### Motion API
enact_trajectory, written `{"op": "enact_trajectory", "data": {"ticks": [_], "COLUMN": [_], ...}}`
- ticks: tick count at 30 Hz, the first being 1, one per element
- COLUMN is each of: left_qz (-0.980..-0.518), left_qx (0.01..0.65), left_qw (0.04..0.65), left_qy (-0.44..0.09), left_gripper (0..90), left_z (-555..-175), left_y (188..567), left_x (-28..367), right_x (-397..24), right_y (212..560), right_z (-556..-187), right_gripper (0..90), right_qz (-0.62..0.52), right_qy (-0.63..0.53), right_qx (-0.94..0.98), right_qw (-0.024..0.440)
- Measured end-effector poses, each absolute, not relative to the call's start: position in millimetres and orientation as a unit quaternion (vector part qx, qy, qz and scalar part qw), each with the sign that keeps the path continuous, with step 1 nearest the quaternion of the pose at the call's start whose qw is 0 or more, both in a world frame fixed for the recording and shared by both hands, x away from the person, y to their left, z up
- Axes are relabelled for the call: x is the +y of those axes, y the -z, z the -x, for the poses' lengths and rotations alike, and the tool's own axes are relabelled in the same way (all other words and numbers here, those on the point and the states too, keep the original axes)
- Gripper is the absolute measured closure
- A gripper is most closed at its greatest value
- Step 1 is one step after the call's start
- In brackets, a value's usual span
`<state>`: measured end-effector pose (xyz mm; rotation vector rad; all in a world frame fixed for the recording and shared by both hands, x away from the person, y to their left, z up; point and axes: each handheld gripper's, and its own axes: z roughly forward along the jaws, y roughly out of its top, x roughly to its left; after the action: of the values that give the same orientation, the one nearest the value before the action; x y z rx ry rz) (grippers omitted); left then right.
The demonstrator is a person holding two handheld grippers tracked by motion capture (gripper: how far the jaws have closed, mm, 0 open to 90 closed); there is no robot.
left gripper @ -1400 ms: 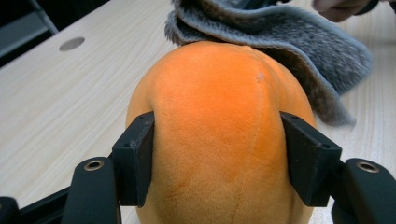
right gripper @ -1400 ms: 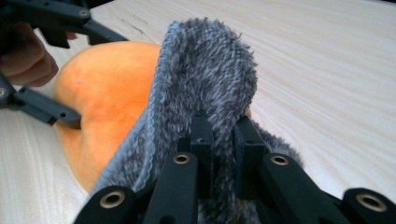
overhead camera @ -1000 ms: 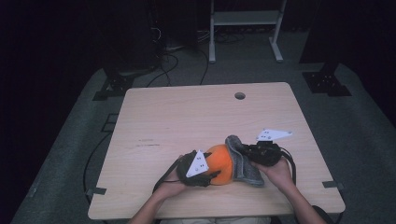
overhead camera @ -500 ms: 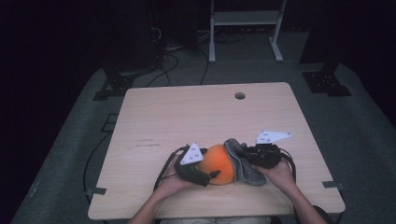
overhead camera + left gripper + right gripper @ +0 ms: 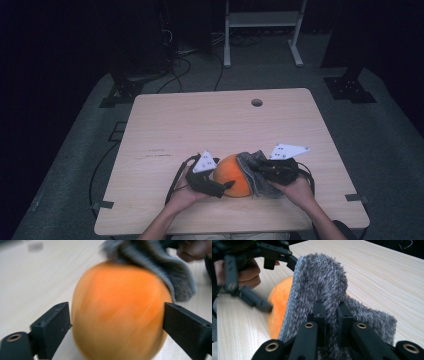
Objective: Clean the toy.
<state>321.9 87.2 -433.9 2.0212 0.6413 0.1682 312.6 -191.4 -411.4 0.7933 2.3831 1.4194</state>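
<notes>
Orange ball is being wiped near the front edge of the table, between the two tools. The left tool has just been opened wide; its jaws are seen on either side of the ball, seemingly clear of it, probably to re-grip or turn it. The right tool is clamped shut on a grey fluffy cloth, which is draped over the ball's far side. Ample bare table is left behind and to the left.
</notes>
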Motion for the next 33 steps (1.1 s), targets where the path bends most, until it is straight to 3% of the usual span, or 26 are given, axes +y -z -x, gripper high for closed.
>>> {"op": "enact_trajectory", "data": {"ticks": [2, 5, 7, 10, 15, 19, 21, 23, 25, 29, 33], "left_qz": [-0.824, -0.836, -0.843, -0.839, -0.812, -0.782, -0.778, -0.784, -0.785, -0.808, -0.805], "left_qx": [0.284, 0.248, 0.222, 0.222, 0.302, 0.358, 0.356, 0.330, 0.303, 0.191, 0.134], "left_qw": [0.488, 0.476, 0.466, 0.478, 0.497, 0.504, 0.510, 0.522, 0.540, 0.533, 0.528], "left_qy": [-0.047, -0.111, -0.148, -0.135, -0.039, 0.077, 0.095, 0.060, 0.019, -0.164, -0.233], "left_gripper": [15.0, 29.2, 32.5, 31.7, 9.5, 10.5, 16.5, 32.0, 39.9, 40.8, 40.5], "left_z": [-325.2, -315.2, -307.7, -307.9, -326.2, -341.2, -340.4, -336.0, -330.1, -304.2, -290.9], "left_y": [436.2, 434.1, 432.5, 432.0, 432.5, 443.8, 446.6, 440.7, 432.7, 408.5, 412.1], "left_x": [87.5, 77.8, 72.5, 77.0, 87.7, 92.8, 90.3, 90.2, 90.3, 81.7, 79.9], "right_x": [-193.4, -184.4, -173.4, -180.7, -203.9, -206.3, -204.0, -201.2, -200.9, -200.9, -197.7], "right_y": [411.2, 405.6, 400.1, 396.3, 411.0, 412.6, 412.8, 410.9, 405.5, 390.3, 382.9], "right_z": [-312.9, -310.2, -306.3, -311.4, -318.8, -312.5, -310.1, -307.1, -304.3, -296.6, -284.3], "right_gripper": [80.3, 80.2, 80.0, 80.0, 80.1, 80.1, 80.0, 80.0, 80.1, 80.2, 80.2], "right_qz": [-0.275, -0.261, -0.233, -0.250, -0.292, -0.280, -0.274, -0.269, -0.265, -0.254, -0.237], "right_qy": [-0.492, -0.509, -0.518, -0.517, -0.489, -0.496, -0.501, -0.504, -0.514, -0.539, -0.543], "right_qx": [0.817, 0.812, 0.816, 0.809, 0.813, 0.815, 0.815, 0.814, 0.808, 0.791, 0.788], "right_qw": [0.126, 0.112, 0.109, 0.125, 0.115, 0.105, 0.101, 0.108, 0.114, 0.142, 0.167]}}
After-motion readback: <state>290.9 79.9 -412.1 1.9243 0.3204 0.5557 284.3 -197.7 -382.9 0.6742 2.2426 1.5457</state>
